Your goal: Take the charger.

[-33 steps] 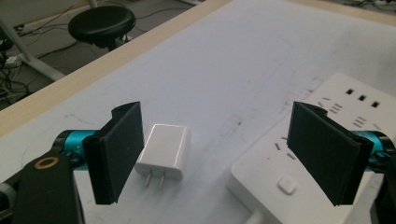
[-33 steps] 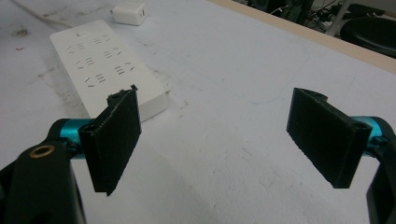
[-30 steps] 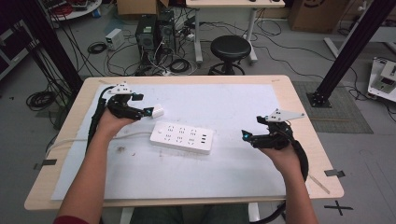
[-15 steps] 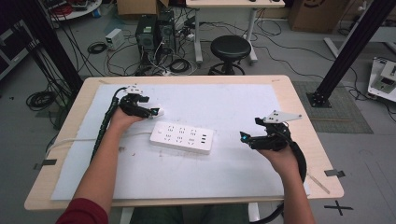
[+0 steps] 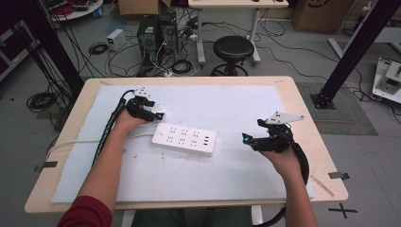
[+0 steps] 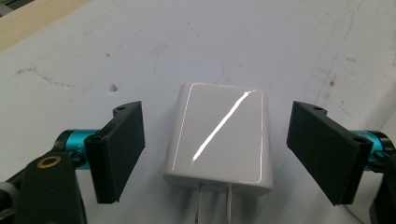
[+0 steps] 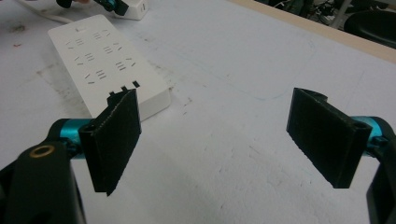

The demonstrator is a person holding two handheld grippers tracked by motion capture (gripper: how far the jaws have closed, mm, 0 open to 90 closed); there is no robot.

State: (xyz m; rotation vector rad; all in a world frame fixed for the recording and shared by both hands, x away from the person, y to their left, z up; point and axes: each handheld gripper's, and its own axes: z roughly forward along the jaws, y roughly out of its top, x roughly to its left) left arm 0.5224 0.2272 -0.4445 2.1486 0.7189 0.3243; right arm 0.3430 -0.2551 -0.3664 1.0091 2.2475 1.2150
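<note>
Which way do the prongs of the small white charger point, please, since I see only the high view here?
Observer: In the left gripper view the charger lies flat, its two prongs pointing back toward the left gripper.
Operator: Thank you. Are the jaws already closed on it?
Observer: No; both pads stand off its sides with a gap each way, so the gripper is open around it.
Operator: And how does the right gripper stand?
Observer: The right gripper is open above the white mat, with nothing between its jaws.
Operator: What lies ahead of it?
Observer: The power strip lies beyond its left jaw, with three small ports on the near end.
</note>
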